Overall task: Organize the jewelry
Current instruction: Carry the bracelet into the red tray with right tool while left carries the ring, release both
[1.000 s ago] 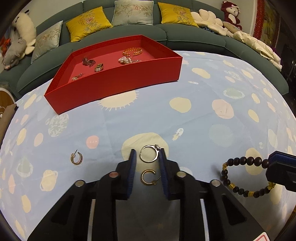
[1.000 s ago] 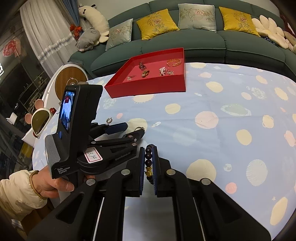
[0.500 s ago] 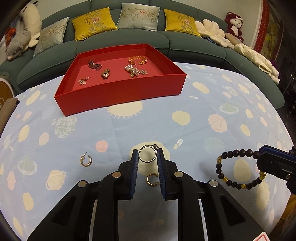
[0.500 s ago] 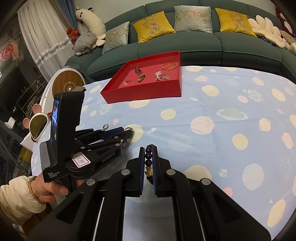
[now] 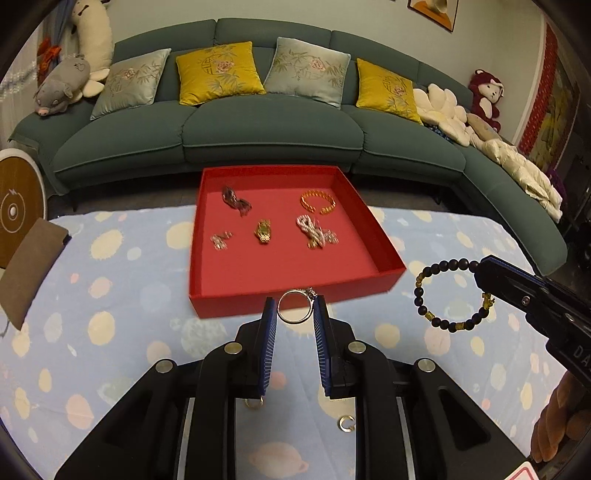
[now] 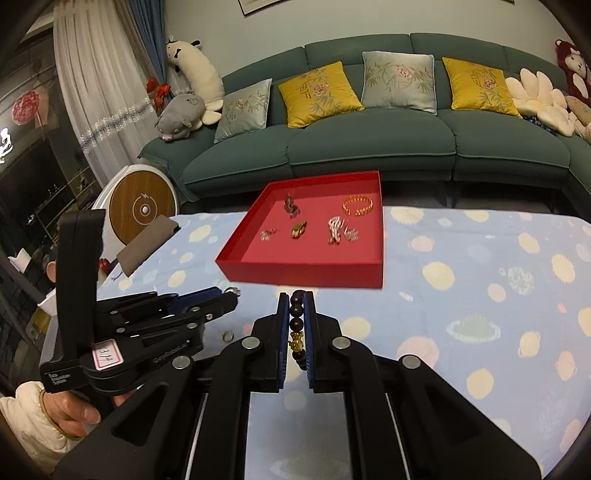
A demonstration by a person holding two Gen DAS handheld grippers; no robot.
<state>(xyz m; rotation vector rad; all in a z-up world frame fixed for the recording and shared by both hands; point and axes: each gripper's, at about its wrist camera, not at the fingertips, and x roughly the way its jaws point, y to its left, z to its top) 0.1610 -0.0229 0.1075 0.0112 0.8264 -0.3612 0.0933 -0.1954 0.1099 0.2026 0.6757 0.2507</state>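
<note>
The left gripper (image 5: 295, 309) was clamped on a silver ring (image 5: 295, 305); the right gripper (image 6: 296, 306) pinched a bead bracelet (image 6: 297, 325); both best cleared the red tray (image 5: 207, 236) wall before release.

A long green sofa (image 5: 273, 129) spans the upper frame, bearing yellow cushions (image 5: 218, 72) and grey cushions (image 5: 308, 70). Stuffed toys (image 6: 183, 114) sit at its upper-left end. White curtains (image 6: 85, 92) hang at far left. A pale wall (image 5: 258, 13) rises behind. A spotted blue cloth (image 6: 480, 258) fills the lower frame.
</note>
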